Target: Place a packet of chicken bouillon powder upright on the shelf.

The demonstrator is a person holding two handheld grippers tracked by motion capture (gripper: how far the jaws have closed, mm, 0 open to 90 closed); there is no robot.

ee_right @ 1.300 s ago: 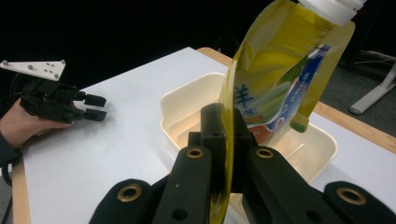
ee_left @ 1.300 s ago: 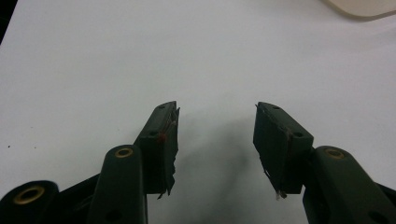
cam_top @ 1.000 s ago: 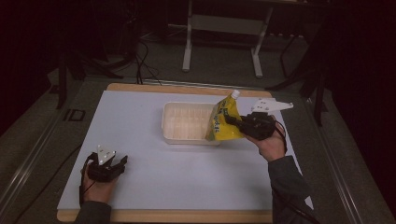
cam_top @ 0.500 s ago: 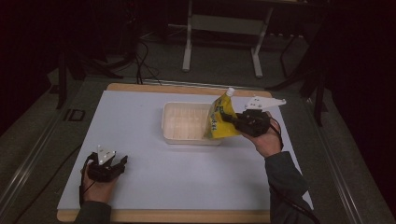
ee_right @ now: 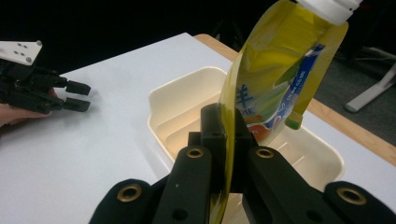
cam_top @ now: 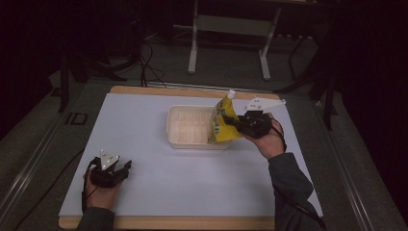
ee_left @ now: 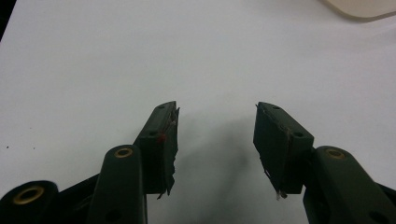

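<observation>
A yellow drink pouch (cam_top: 223,120) with a white cap is held upright over the right end of a cream plastic tub (cam_top: 192,126). My right gripper (cam_top: 236,123) is shut on the pouch's lower edge. In the right gripper view the pouch (ee_right: 275,74) rises from between the jaws, with the tub (ee_right: 187,112) below and behind it. My left gripper (cam_top: 120,169) rests low on the white table near the front left, open and holding nothing; in the left gripper view its fingertips (ee_left: 166,135) stand wide apart over bare white surface.
The white tabletop (cam_top: 144,144) has a wooden edge (cam_top: 168,222) at front and back. A metal stand (cam_top: 231,29) and cables lie on the dark floor beyond the table. A corner of the tub (ee_left: 359,7) shows at the top of the left gripper view.
My right gripper has carried the pouch slightly left and up, over the tub's right end. The left gripper has stayed where it was.
</observation>
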